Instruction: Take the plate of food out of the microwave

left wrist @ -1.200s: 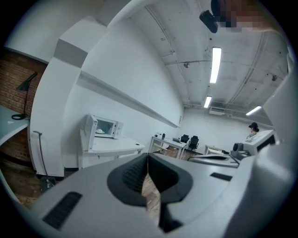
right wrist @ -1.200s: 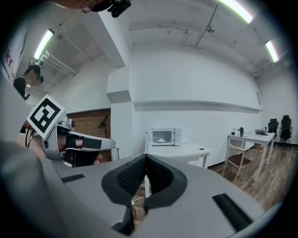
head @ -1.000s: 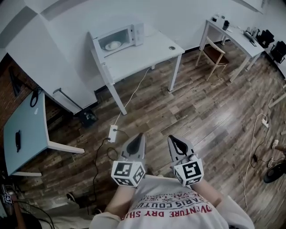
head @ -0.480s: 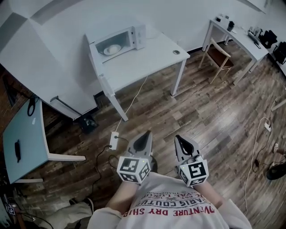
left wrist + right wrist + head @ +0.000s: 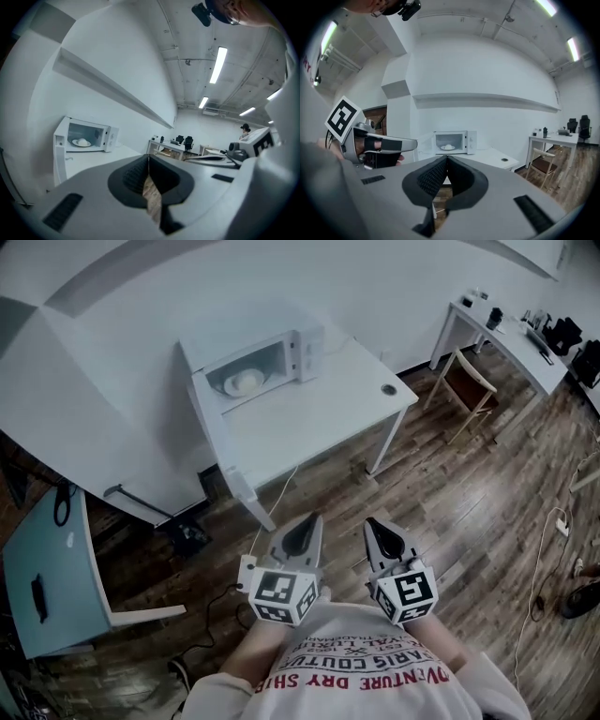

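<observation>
A white microwave (image 5: 265, 360) stands at the back left of a white table (image 5: 319, 423), its door (image 5: 424, 144) swung open to the left. Inside it sits a white plate of pale food (image 5: 246, 382), also visible as the plate (image 5: 82, 142) and the plate (image 5: 447, 147). My left gripper (image 5: 302, 527) and right gripper (image 5: 377, 531) hover side by side over the wooden floor, well short of the table. Both have their jaws shut with nothing held. The left gripper (image 5: 148, 160) and the right gripper (image 5: 446, 159) point towards the microwave.
A small dark round thing (image 5: 389, 389) lies at the table's right end. A wooden chair (image 5: 472, 381) and a second white table (image 5: 514, 332) stand at the right. A teal table (image 5: 42, 568) is at the left. Cables and a power strip (image 5: 246, 570) lie on the floor.
The table and microwave have come nearer and lower in the head view as the person walks towards them. Both grippers stay shut and hold their place before the body.
</observation>
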A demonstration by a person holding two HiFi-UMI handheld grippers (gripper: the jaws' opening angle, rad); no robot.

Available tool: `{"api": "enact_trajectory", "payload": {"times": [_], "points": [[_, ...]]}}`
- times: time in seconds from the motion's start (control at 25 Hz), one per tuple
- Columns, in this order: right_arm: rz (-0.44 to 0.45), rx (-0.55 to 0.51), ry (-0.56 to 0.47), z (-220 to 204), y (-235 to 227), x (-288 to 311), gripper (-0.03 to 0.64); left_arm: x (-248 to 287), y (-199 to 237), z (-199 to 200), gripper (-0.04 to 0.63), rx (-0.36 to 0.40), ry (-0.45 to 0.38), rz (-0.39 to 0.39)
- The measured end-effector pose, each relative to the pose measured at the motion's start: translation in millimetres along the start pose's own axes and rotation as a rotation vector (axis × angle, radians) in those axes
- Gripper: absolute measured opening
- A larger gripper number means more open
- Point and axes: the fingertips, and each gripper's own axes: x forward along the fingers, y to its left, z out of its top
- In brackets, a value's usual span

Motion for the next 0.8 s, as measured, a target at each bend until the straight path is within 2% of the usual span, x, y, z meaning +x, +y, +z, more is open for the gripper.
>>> {"api": "enact_trajectory", "payload": {"times": [0.16, 0.48, 0.64, 0.8], "points": [[0.028, 0.047, 0.014, 7.6, -9.4, 47.8, 0.011, 23.3, 35.3, 7.2, 0.008, -0.012, 0.01, 0.022], [0.108, 0.038, 0.068, -2.7, -32.3, 118.9, 0.011, 64.4, 77.1, 1.6, 0.008, -0.052, 0.041, 0.096], [0.201, 0.004, 0.088, -4.3, -46.5, 162.9, 0.011, 97.2, 100.9, 1.2, 0.008, -0.069, 0.044, 0.171], [0.307, -0.033, 0.088, 6.8, -73.1, 213.3, 0.011, 138.4, 130.0, 11.7, 0.008, -0.093, 0.013, 0.281]]}}
